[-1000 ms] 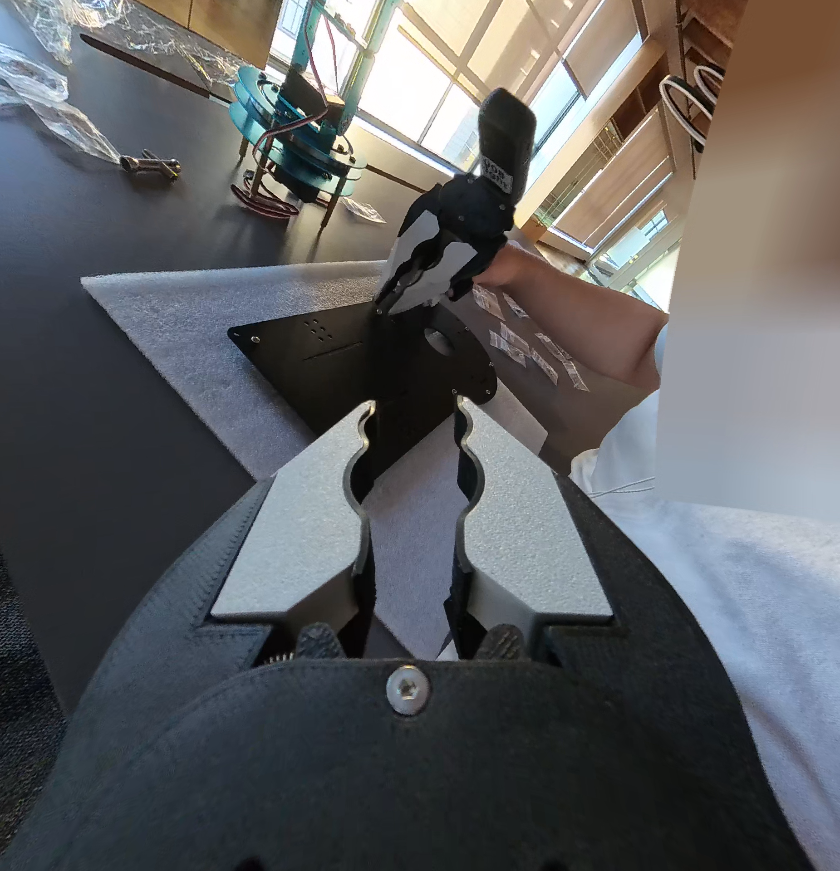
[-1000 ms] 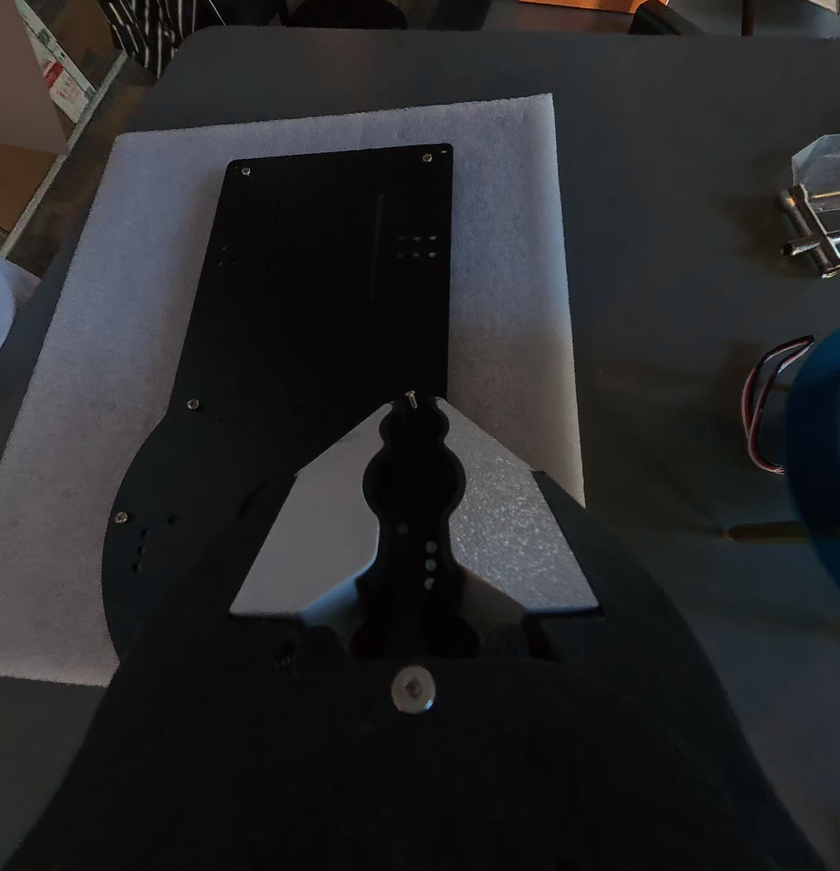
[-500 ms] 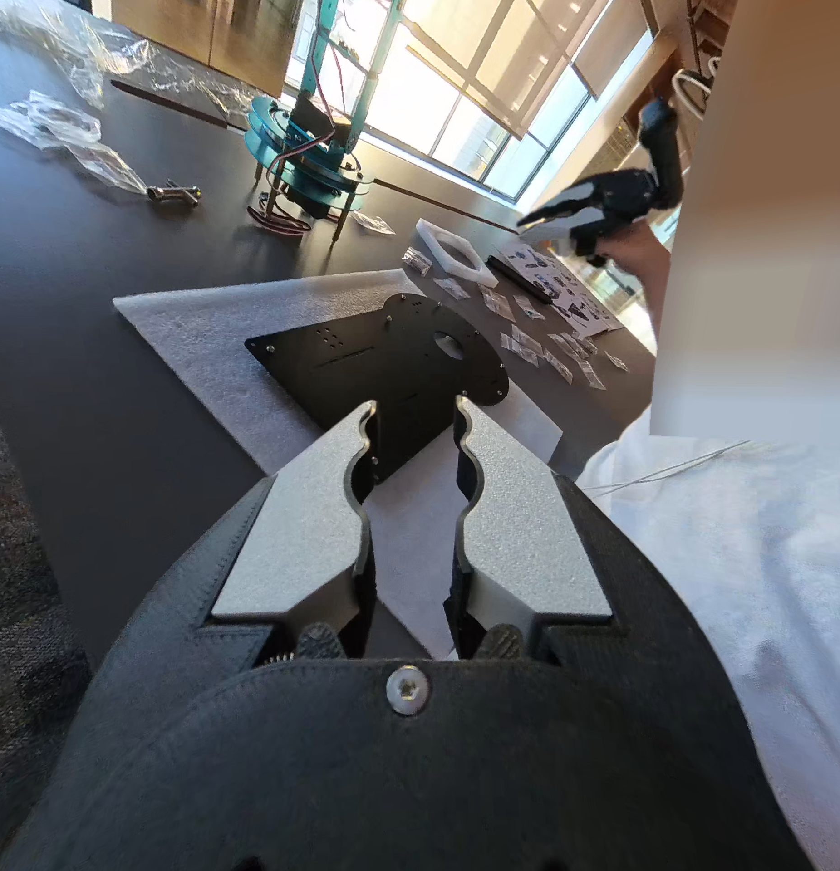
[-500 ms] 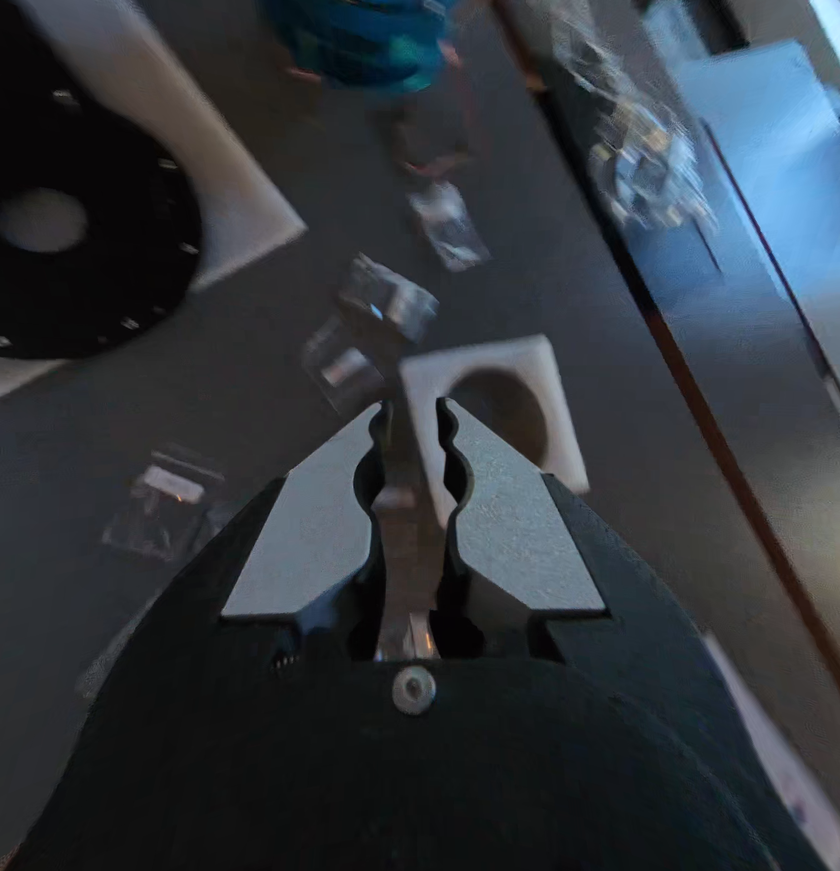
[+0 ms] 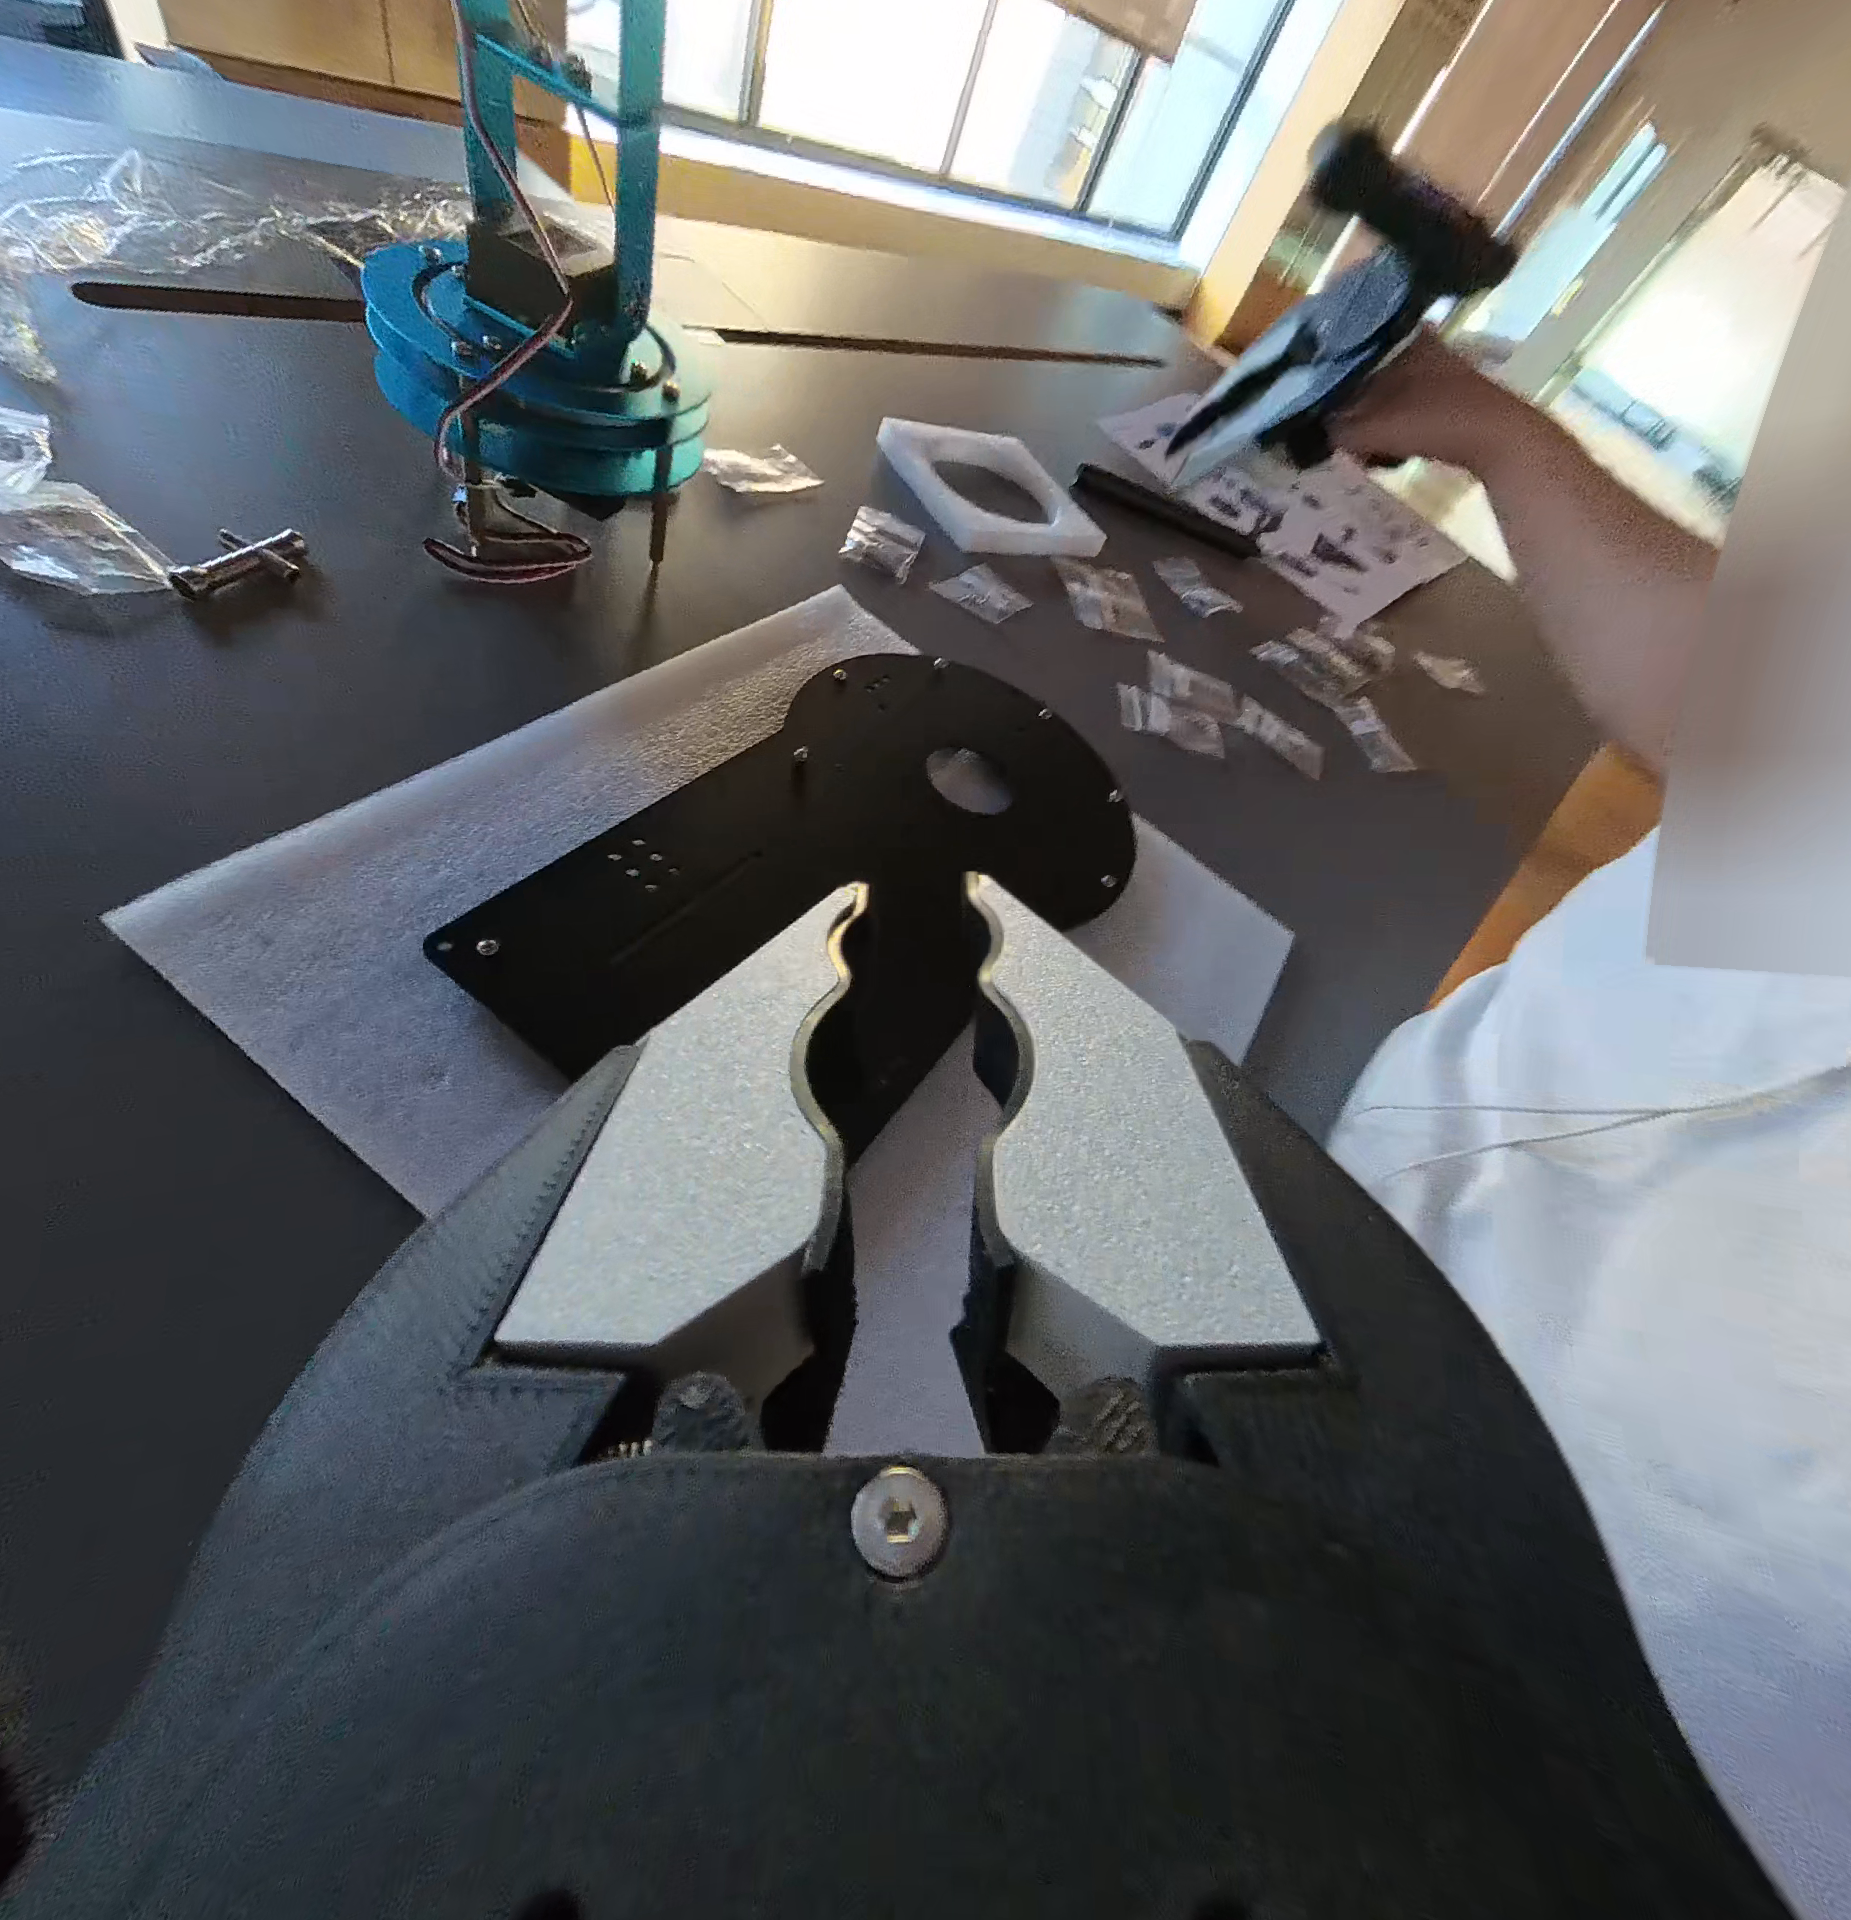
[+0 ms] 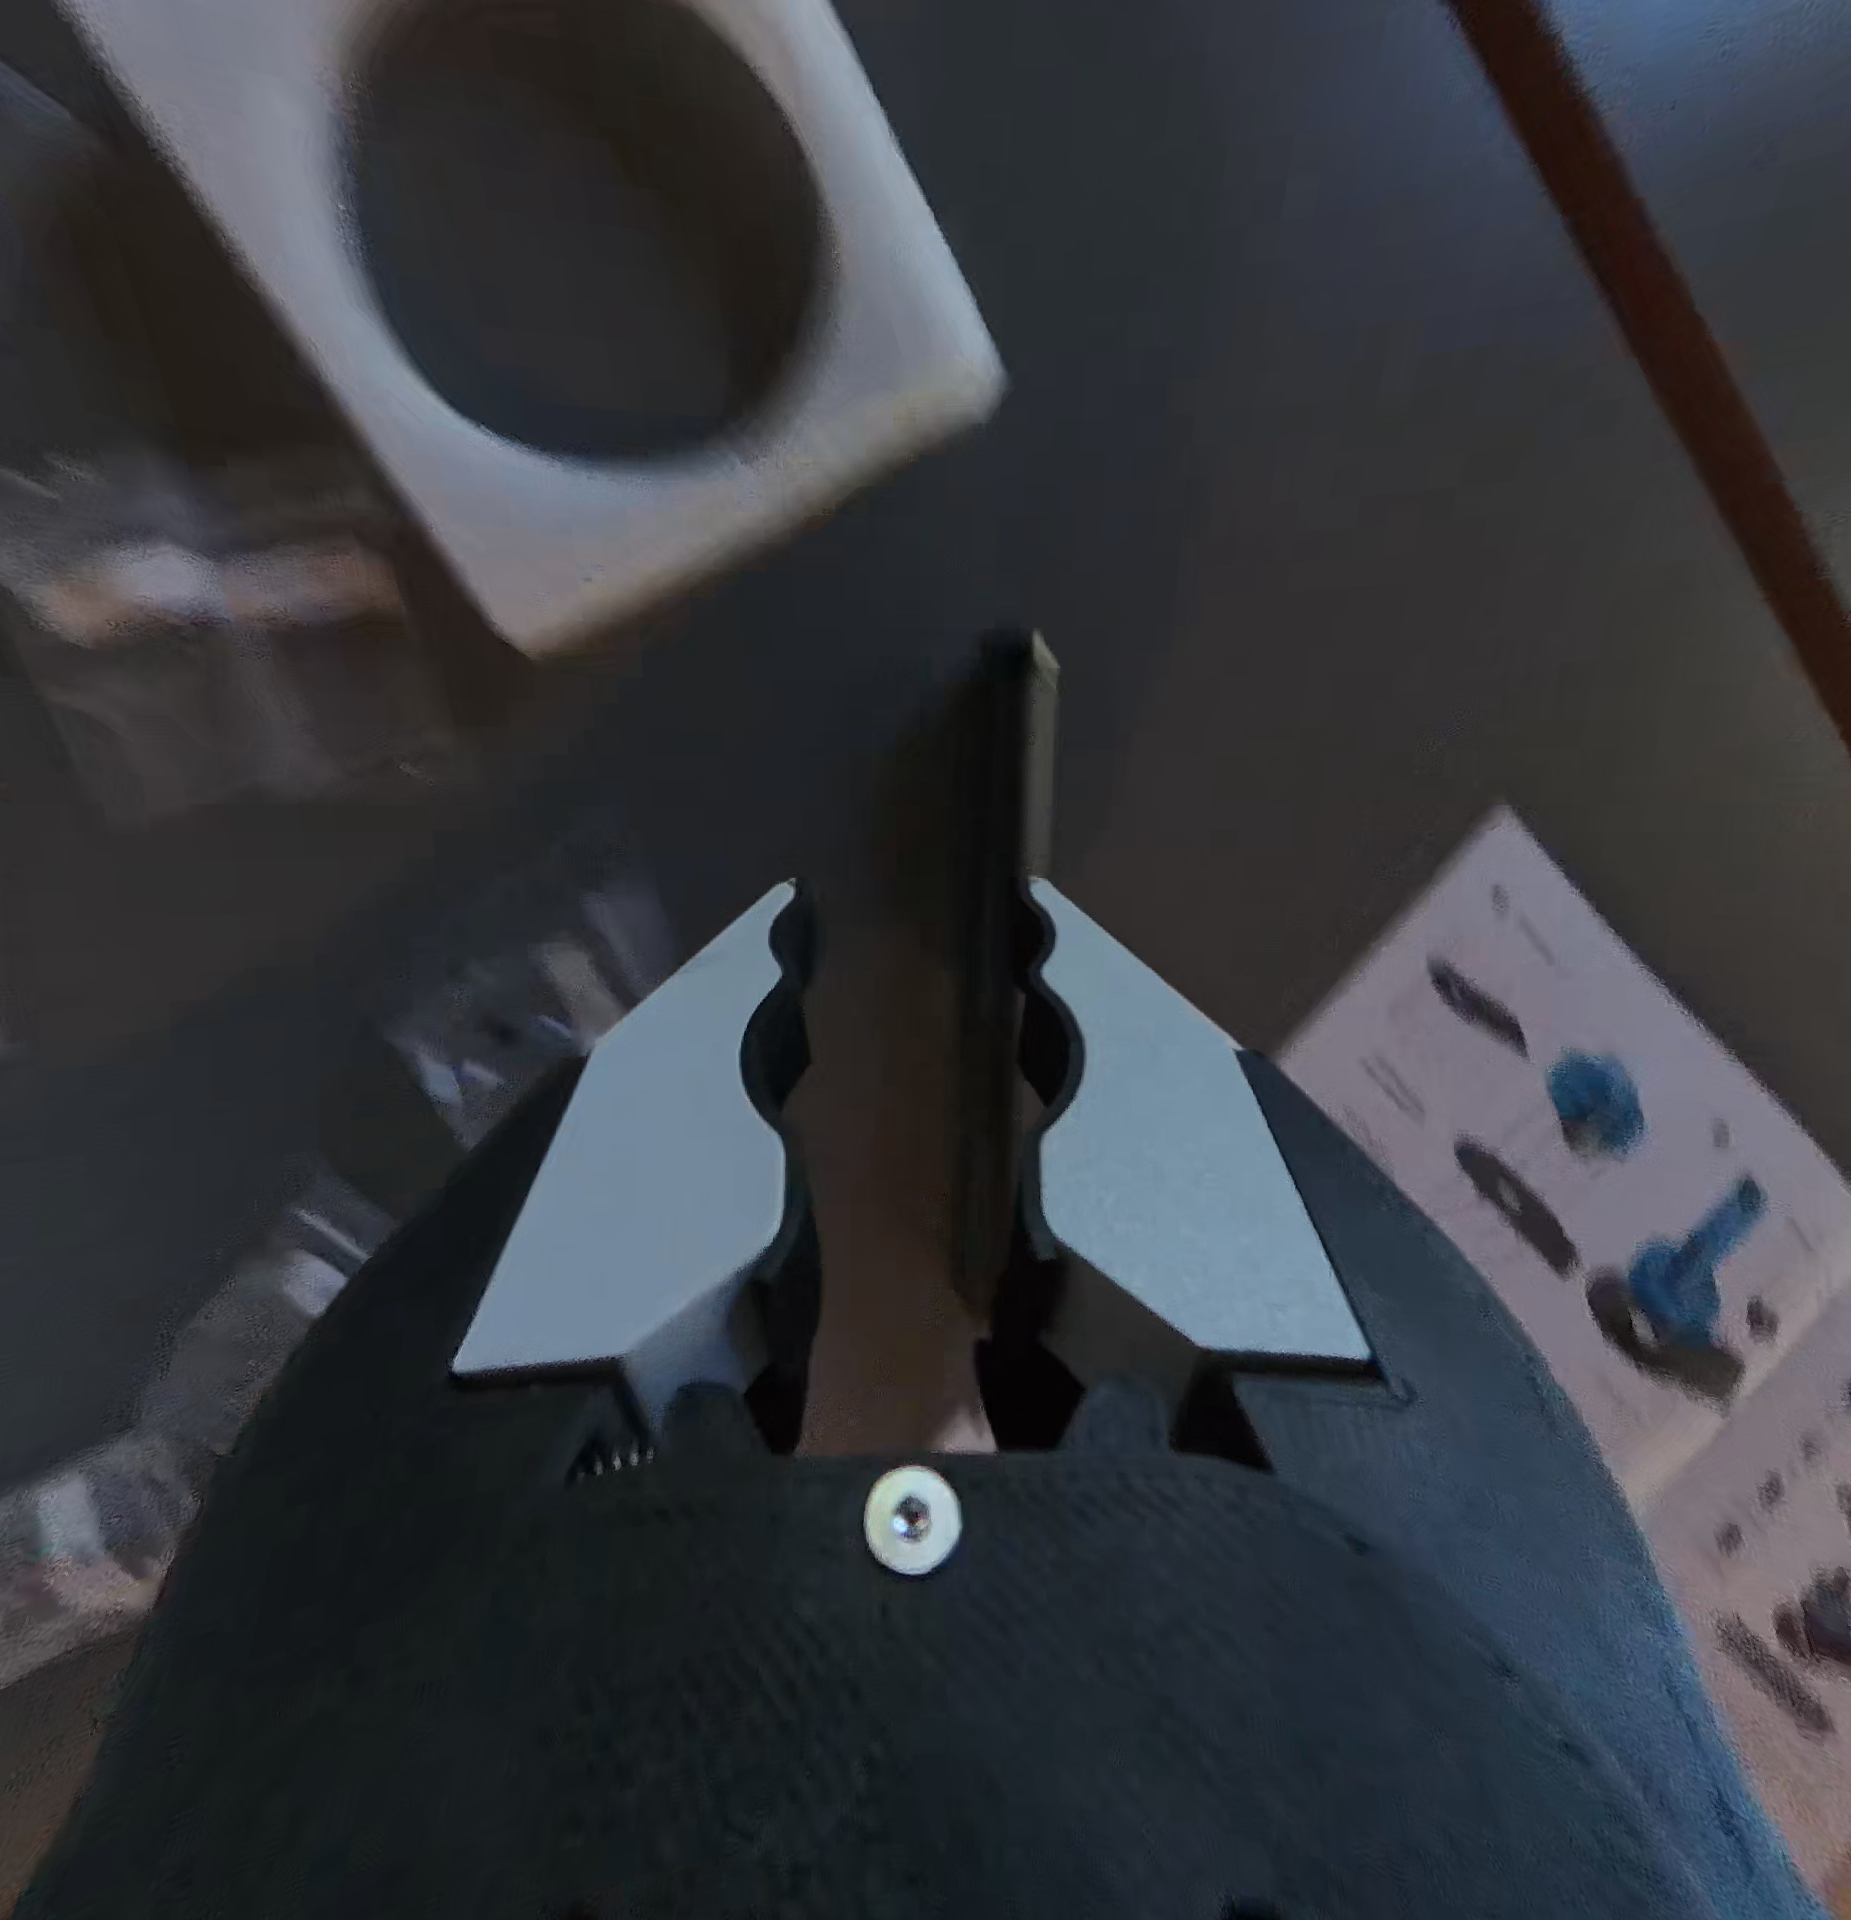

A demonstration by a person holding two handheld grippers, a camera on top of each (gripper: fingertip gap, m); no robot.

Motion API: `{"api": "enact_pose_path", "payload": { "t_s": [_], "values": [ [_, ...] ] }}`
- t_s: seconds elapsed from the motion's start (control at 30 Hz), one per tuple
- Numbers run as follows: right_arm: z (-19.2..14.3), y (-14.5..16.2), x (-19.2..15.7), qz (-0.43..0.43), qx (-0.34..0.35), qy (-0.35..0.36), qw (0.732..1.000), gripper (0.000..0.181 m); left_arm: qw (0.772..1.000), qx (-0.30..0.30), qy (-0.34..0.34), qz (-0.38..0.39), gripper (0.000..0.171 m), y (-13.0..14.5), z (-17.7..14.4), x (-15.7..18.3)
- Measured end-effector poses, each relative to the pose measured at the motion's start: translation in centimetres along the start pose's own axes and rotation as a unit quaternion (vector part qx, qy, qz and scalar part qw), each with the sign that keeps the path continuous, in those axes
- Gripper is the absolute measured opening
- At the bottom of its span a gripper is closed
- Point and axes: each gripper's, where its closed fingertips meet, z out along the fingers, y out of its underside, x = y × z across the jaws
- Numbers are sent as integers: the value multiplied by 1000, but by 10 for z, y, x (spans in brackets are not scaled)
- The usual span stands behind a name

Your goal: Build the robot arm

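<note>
My left gripper (image 5: pixel 913 894) is open and empty, held above the near end of a black metal plate (image 5: pixel 848 790) that lies on a white foam sheet (image 5: pixel 381 935). My right gripper (image 6: pixel 916 894) is open and low over the dark table. A black rod (image 6: pixel 1014 831) lies lengthwise between its fingers, close to the right finger (image 6: pixel 1160 1143); I cannot tell if they touch. In the left wrist view the right gripper (image 5: pixel 1305 384) is at the far right, above the rod (image 5: pixel 1160 509), blurred.
A white foam square with a round hole (image 6: pixel 547 281) and a printed sheet (image 6: pixel 1627 1195) flank the rod. Several small plastic bags (image 5: pixel 1212 696), a teal robot base with wires (image 5: pixel 536 384), a metal cross wrench (image 5: pixel 240 561) and plastic wrap (image 5: pixel 27 520) lie on the table. The left gripper's tips are roughly 55 cm from the right gripper's. My right tips are about 55 cm from the metal cross wrench (image 5: pixel 240 561), my left tips only 30 cm.
My right gripper left the black plate, swung to the far right of the table, came down over the black rod and opened wider. My left gripper stayed open over the plate's near end.
</note>
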Motion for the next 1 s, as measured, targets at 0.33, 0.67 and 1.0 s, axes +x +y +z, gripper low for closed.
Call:
{"api": "enact_pose_path", "payload": {
  "t_s": [0.33,0.67,1.0],
  "values": [
    [-20,-163,-248,-191,266,-151,933,20,974,-104,-20,199,6,15,105,-30],
    [-14,-141,-260,-130,314,-138,930,18,950,-192,17,246,14,26,158,-40],
    [-13,-136,-239,-111,315,-123,935,16,950,-200,10,239,10,36,167,-45]
  ]
}}
